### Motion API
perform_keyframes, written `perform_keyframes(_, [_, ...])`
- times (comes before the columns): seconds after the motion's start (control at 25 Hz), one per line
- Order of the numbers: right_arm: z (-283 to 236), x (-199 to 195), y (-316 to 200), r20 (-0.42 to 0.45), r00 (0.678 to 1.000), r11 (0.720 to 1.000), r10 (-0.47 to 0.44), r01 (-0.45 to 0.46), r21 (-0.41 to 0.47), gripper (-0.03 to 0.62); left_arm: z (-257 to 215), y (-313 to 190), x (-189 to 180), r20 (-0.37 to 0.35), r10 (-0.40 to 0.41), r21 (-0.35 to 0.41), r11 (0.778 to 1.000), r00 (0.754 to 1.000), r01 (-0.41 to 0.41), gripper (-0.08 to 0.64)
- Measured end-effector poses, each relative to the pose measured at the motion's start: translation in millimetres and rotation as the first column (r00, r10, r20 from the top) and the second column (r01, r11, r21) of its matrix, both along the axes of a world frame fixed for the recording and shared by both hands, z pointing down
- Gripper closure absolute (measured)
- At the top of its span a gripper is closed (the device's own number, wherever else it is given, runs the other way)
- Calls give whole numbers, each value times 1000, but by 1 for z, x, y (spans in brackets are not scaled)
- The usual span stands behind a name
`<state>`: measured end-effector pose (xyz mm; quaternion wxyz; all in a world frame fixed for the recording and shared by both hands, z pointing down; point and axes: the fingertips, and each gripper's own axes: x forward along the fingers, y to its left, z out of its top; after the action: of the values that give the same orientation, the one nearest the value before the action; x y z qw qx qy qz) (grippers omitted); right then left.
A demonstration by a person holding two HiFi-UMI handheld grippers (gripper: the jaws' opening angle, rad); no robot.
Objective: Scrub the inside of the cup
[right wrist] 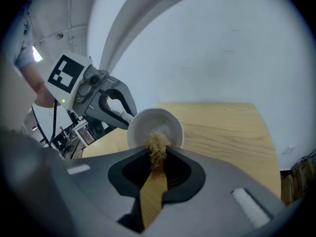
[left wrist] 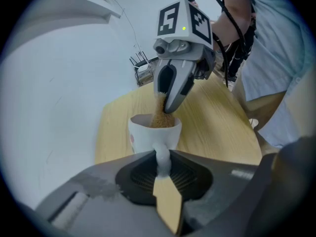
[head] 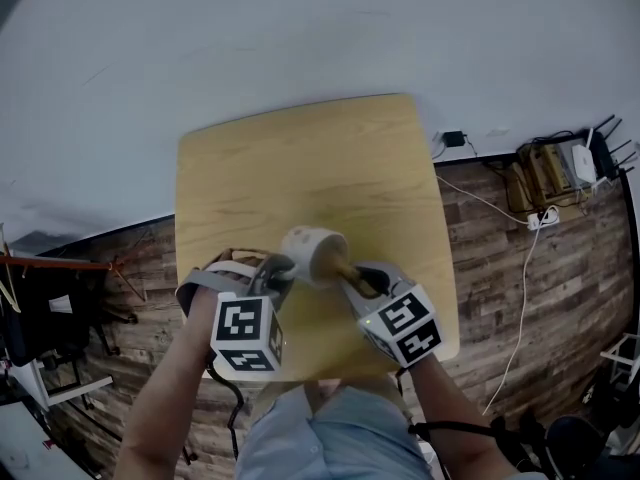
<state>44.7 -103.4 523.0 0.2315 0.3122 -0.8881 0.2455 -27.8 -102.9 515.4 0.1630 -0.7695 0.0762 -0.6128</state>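
A white cup [head: 312,253] is held tilted over the wooden table [head: 300,158], its mouth turned toward my right gripper [head: 362,280]. My left gripper [left wrist: 163,166] is shut on the cup's handle [left wrist: 162,158], with the cup body [left wrist: 147,136] just past the jaws. My right gripper [right wrist: 157,164] is shut on a brush with brown fibrous bristles [right wrist: 157,144], and the bristle end reaches into the cup's mouth [right wrist: 157,125]. In the left gripper view the brush [left wrist: 160,113] dips into the cup from above, under the right gripper's fingers [left wrist: 173,90].
The table's bare top [head: 330,168] stretches beyond the cup. A wood-plank floor [head: 500,268] lies around it, with boxes and cables [head: 555,173] at the right and a dark rack [head: 60,298] at the left. A person's arms and light shirt [head: 330,438] fill the bottom.
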Motion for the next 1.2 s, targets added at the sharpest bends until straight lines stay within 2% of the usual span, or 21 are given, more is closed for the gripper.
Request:
perform_keyframes(0.12, [-3,-6,7,30,999,999,25,-24,-21,535,1,0,-1,-1,-18,1,1000,1000,18,489])
perform_keyframes(0.32, [-10,-15,20,61,998,998,17,-13,-63,535,2,3,2,21,7,19,1000,1000,-7,488])
perform_keyframes(0.56, [-32,-28,20,84,996,999,15,-12,-39,535,5,7,1,29,31,32,999,999,-32,489])
perform_keyframes(0.72, [-47,-22,9,81,996,999,45,-45,-13,535,7,5,0,35,43,49,998,998,-45,488])
perform_keyframes(0.92, [-65,-7,-3,79,993,996,89,-91,20,535,9,3,-2,-3,32,51,998,999,-32,488])
perform_keyframes(1.2, [-105,15,-29,74,987,983,144,-152,106,535,12,7,-9,-108,-2,37,999,994,6,486])
